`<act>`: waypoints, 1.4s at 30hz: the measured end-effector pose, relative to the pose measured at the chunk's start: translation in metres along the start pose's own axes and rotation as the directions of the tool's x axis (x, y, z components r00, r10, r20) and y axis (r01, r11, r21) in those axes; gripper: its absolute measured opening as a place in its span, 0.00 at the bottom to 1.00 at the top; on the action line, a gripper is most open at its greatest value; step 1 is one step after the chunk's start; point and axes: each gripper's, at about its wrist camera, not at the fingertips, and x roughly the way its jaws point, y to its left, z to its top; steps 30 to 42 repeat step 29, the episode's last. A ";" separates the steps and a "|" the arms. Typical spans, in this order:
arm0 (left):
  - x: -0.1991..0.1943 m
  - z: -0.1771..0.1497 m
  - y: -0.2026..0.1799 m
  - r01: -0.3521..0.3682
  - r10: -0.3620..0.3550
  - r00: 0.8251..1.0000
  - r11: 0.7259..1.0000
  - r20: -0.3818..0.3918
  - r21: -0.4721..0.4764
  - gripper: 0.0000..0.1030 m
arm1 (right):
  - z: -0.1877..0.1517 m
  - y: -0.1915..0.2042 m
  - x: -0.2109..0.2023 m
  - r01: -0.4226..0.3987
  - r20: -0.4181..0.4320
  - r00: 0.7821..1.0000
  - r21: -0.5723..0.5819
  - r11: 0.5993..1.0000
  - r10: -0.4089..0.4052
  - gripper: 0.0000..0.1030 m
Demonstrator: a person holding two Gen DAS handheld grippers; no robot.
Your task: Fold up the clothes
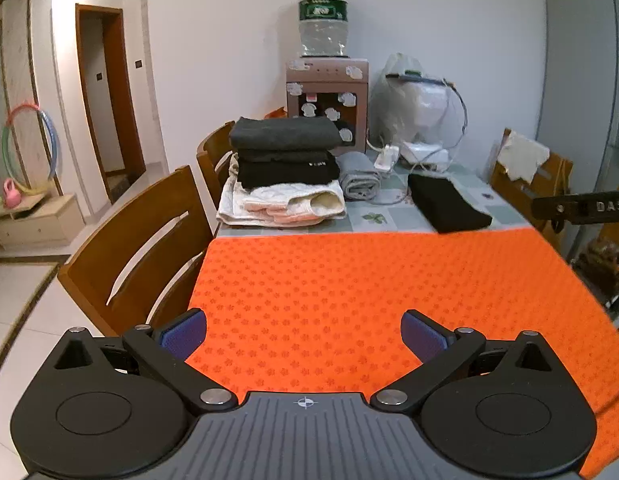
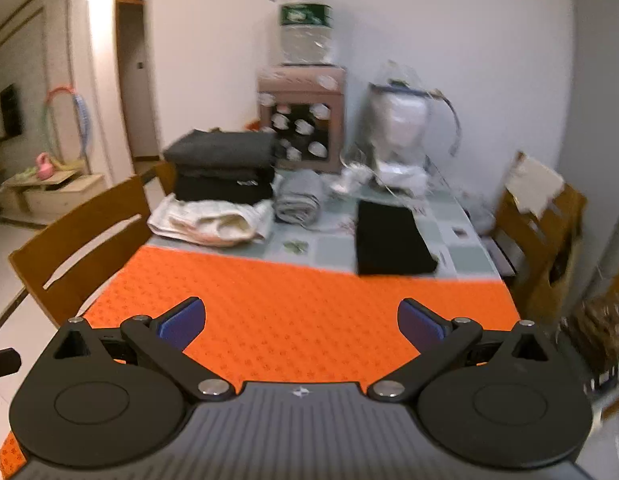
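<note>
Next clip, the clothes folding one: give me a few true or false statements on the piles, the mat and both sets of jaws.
1. The folded black garment lies apart from the pile of folded clothes. True.
2. A shirt lies spread on the orange mat. False: nothing lies on the part of the mat in view.
3. The left gripper has its jaws wide open, holding nothing. True.
4. The right gripper is clamped on a towel. False: its jaws are open, nothing between them.
5. The pile has a white item on top. False: the top one is dark grey.

bare orange mat (image 1: pixel 349 280), clothes stack (image 1: pixel 285 168) beyond
</note>
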 end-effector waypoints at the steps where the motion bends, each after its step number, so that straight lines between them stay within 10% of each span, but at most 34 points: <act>1: 0.003 0.000 -0.004 0.003 -0.003 1.000 1.000 -0.011 -0.002 1.00 | -0.004 -0.003 0.001 -0.009 -0.015 1.000 0.013 1.000 0.009 1.00; 16: 0.050 0.007 -0.067 0.101 -0.102 0.989 0.995 -0.104 -0.021 1.00 | -0.061 -0.044 0.017 0.027 -0.156 0.988 0.091 0.995 -0.013 1.00; 42: 0.063 0.013 -0.110 0.072 -0.077 0.990 0.996 -0.121 -0.052 1.00 | -0.060 -0.089 0.031 -0.002 -0.163 0.986 0.094 0.996 0.017 1.00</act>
